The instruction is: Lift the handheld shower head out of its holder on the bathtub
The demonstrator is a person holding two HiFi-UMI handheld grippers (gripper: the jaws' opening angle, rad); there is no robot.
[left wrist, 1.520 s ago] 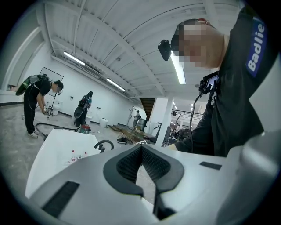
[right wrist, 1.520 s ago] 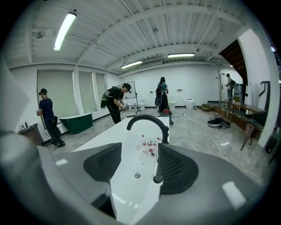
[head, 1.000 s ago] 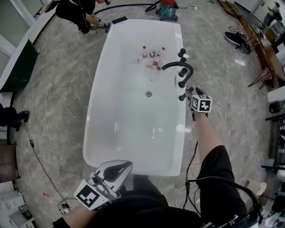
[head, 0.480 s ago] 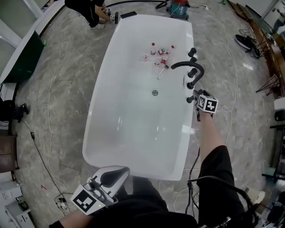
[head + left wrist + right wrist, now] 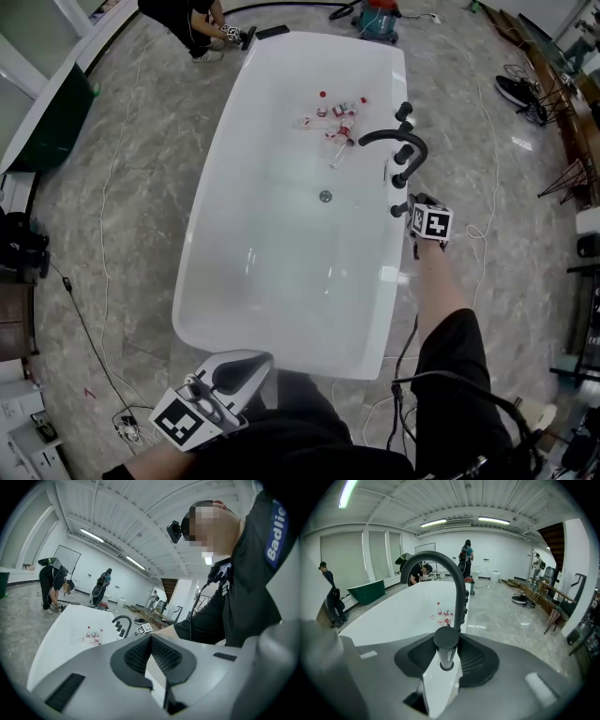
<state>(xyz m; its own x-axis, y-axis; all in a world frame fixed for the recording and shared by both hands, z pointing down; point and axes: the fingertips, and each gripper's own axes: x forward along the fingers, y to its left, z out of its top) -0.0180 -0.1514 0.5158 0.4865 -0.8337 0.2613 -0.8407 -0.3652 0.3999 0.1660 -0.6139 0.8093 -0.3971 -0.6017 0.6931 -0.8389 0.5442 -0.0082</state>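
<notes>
The handheld shower head (image 5: 446,644) is a black cylinder standing upright in its holder on the white bathtub's rim (image 5: 440,686). In the head view the shower head (image 5: 398,208) is the nearest black fitting on the tub's right rim (image 5: 389,281). My right gripper (image 5: 446,657) has its jaws closing around it, a pad against each side. The right gripper (image 5: 411,210) shows under its marker cube. My left gripper (image 5: 239,367) hovers at the tub's near end, shut on nothing. From the left gripper (image 5: 151,651) view, the tub lies ahead.
A black arched faucet (image 5: 394,141) and black knobs (image 5: 404,111) stand just beyond the shower head. Several small bottles (image 5: 333,117) lie in the tub near the drain (image 5: 325,196). A person (image 5: 187,23) crouches at the tub's far end. Cables (image 5: 98,244) trail over the marble floor.
My right gripper sank onto the shower head and its jaws came together around it. The left gripper dropped slightly at the tub's near end.
</notes>
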